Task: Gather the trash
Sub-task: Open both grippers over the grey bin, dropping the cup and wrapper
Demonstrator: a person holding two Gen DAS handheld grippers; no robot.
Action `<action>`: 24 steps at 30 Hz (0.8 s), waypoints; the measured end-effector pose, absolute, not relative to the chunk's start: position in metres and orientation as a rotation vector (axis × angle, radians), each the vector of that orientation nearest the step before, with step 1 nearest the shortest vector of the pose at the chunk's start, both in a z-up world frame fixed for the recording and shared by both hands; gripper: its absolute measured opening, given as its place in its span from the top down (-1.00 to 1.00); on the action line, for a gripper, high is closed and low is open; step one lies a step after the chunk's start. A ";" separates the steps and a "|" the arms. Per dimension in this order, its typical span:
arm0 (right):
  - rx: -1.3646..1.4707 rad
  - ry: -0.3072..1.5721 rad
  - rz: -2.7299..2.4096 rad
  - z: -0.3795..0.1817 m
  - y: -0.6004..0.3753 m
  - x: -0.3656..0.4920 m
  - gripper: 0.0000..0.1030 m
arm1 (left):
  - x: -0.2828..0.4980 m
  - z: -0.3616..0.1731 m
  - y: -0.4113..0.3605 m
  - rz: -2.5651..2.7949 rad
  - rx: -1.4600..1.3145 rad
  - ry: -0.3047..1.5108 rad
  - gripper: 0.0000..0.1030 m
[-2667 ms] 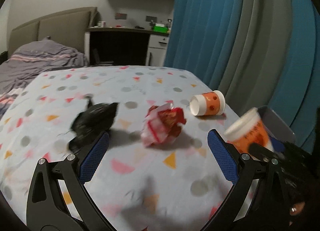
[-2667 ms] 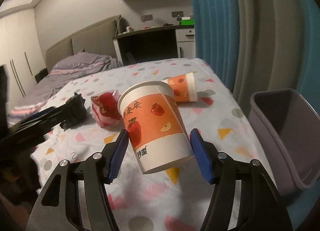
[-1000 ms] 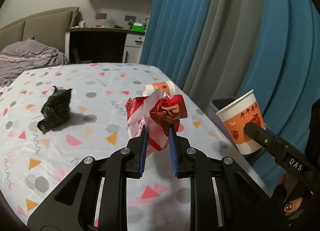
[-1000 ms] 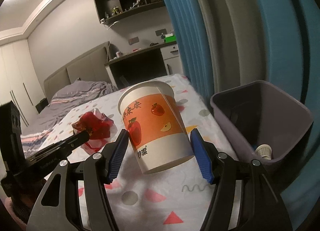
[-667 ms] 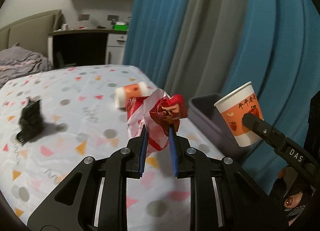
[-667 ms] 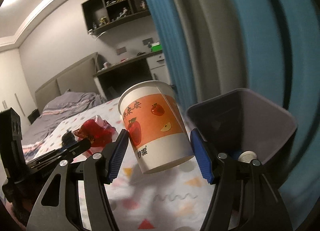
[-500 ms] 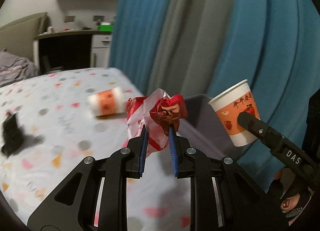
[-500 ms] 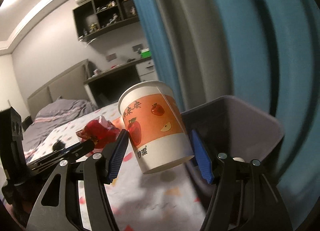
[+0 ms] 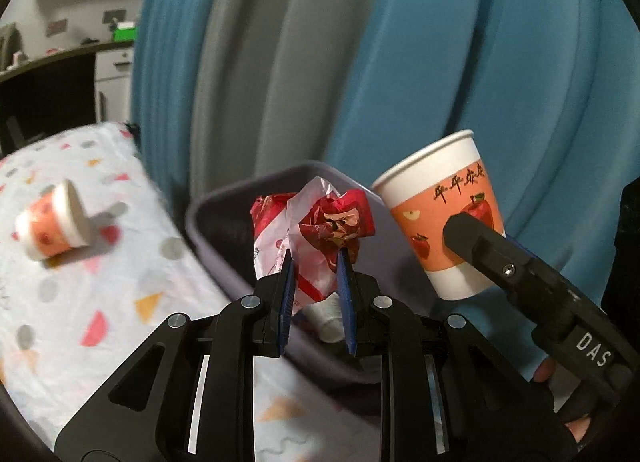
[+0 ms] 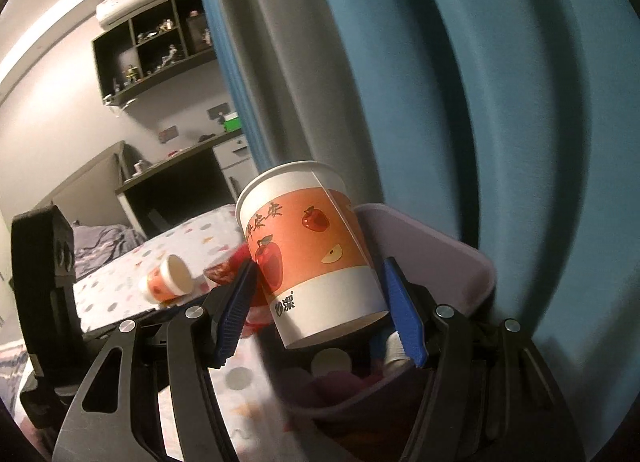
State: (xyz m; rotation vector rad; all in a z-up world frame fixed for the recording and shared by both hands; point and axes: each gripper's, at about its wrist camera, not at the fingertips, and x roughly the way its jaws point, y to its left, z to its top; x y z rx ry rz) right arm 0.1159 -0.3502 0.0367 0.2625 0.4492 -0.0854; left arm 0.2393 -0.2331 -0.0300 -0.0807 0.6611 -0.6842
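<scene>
Left tool squeezing a crumpled red wrapper, holding it up in front of the grey bin. Right tool gripping a big apple cup by its sides, tilting it a little, just over the bin's open top. Sitting in the bin already: a small white cup. Lying on its side on the spotted bed, near the bin: a small orange cup. Hanging behind it all: blue and grey curtains.
</scene>
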 end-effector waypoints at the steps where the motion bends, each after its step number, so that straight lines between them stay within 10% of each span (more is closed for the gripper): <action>1: 0.265 0.453 -0.093 0.036 -0.354 0.116 -0.21 | 0.241 -0.033 -0.238 -0.689 -0.076 0.669 0.62; 10: 0.289 0.476 -0.118 0.027 -0.371 0.128 -0.21 | 0.254 -0.054 -0.247 -0.741 -0.099 0.731 0.51; 14: 0.296 0.484 -0.119 0.025 -0.372 0.134 -0.22 | 0.255 -0.060 -0.242 -0.715 -0.084 0.735 -0.09; 24: 0.277 0.538 -0.124 0.010 -0.367 0.153 -0.23 | 0.217 -0.048 -0.160 -0.471 -0.107 0.637 -0.87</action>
